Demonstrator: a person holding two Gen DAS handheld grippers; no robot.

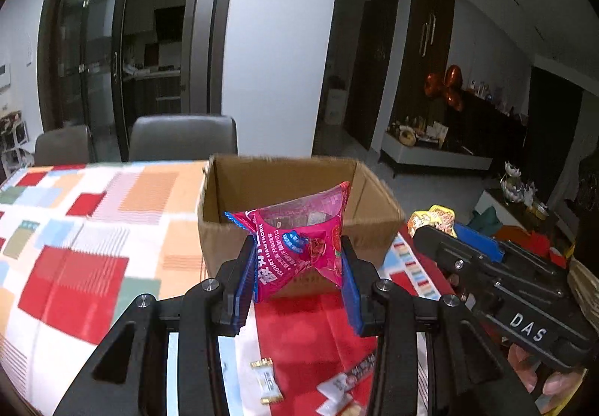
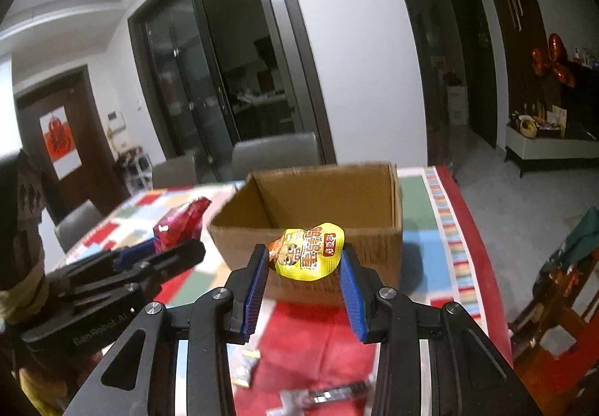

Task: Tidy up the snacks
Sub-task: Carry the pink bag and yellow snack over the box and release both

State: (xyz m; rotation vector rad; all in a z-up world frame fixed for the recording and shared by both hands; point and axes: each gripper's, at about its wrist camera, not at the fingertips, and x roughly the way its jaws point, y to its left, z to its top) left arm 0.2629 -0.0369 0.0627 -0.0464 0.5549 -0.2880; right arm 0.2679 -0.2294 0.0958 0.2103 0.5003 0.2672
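Observation:
My left gripper (image 1: 297, 251) is shut on a pink hawthorn snack bag (image 1: 299, 236), held up in front of an open cardboard box (image 1: 239, 187). In the right wrist view my right gripper (image 2: 305, 255) is shut on a yellow snack packet (image 2: 309, 251), also just before the cardboard box (image 2: 329, 191). Each gripper shows in the other's view: the right gripper (image 1: 430, 232) with the yellow packet (image 1: 434, 219) at the right, the left gripper (image 2: 176, 247) with the pink bag (image 2: 183, 223) at the left. Inside the box I see bare cardboard.
Small wrapped snacks (image 1: 267, 380) lie on the patterned tablecloth (image 1: 75, 228) near the front edge, with more wrapped snacks (image 2: 245, 367) below the right gripper. Grey chairs (image 1: 183, 139) stand behind the table. A person's hand (image 1: 539, 374) holds the right gripper.

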